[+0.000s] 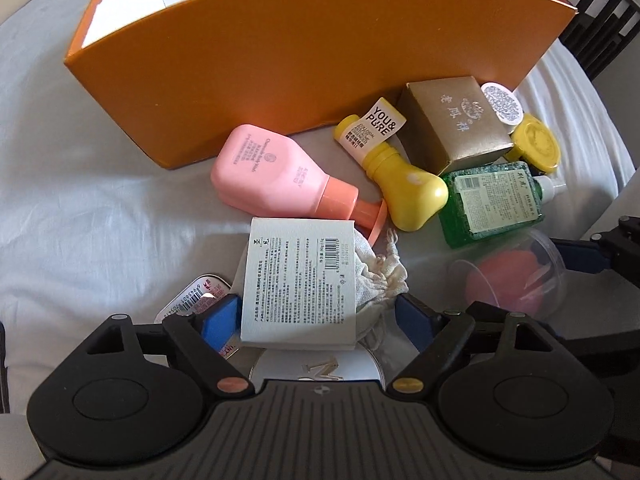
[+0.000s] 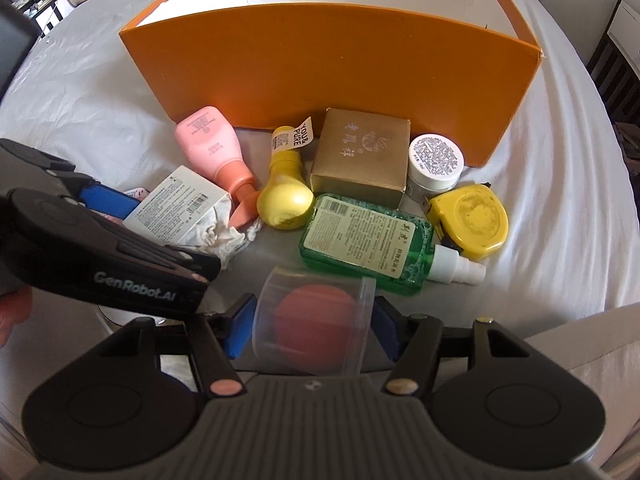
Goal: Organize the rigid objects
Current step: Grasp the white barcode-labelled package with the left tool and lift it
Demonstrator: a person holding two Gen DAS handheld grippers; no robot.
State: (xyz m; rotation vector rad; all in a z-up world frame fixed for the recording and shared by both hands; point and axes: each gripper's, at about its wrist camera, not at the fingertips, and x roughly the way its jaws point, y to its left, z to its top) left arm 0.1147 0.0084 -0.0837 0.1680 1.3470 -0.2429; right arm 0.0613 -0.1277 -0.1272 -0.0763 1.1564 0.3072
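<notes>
My left gripper (image 1: 316,316) stands around a white printed box (image 1: 300,280) with a cloth pouch (image 1: 380,276) behind it; the left pad touches the box, the right pad stands off it. The box also shows in the right wrist view (image 2: 180,204). My right gripper (image 2: 314,326) has its blue pads against both sides of a clear plastic case holding a red sponge ball (image 2: 316,320), also visible in the left wrist view (image 1: 516,276). A large open orange box (image 1: 304,52) (image 2: 340,68) stands behind the pile.
On the white sheet lie a pink bottle (image 2: 212,148), a yellow bottle (image 2: 286,188), a gold box (image 2: 360,156), a green spray bottle (image 2: 368,236), a white jar (image 2: 436,164) and a yellow tape measure (image 2: 472,216). A tin (image 1: 196,296) and a round compact (image 1: 316,368) lie under my left gripper.
</notes>
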